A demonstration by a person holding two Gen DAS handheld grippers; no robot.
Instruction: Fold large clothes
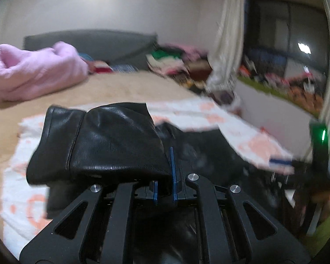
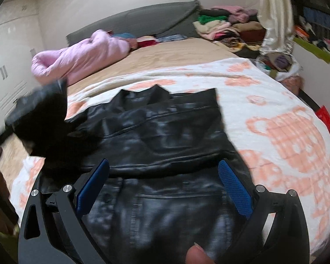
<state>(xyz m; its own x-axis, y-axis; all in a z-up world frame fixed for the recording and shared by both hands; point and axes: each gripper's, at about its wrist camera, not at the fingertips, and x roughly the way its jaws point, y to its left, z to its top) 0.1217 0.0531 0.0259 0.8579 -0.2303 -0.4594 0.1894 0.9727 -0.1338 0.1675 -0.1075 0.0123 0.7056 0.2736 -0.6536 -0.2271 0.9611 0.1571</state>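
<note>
A: While the jacket (image 2: 165, 127) lay flat on the patterned blanket (image 2: 286, 132) across the bed (image 2: 176, 52), which part was in hand?

B: A sleeve (image 1: 94, 145). Left gripper (image 1: 166, 189) had its jaws pinched shut on the leather, cuff end draped forward over them, lifted clear of the blanket. In the right wrist view the same sleeve showed raised at the jacket's left side.

A: And the right gripper (image 2: 165, 187)?

B: Jaws wide apart, holding nothing. It hung over the lower body of the jacket, pointing down and forward toward the collar.

A: Best way through the step?

B: My judgement: carry the sleeve across the body and lay it flat, seam straight, before letting go. Leather is stiff and slick, so it may spring back or slide; the free gripper could press the body down near the shoulder to anchor it.

A: Pose of the left?

B: Low, angled slightly downward, aimed along the bed toward the pink bundle (image 1: 33, 70). A fingertip (image 2: 198, 255) showed at the bottom edge of the right view. Both views blurred.
</note>
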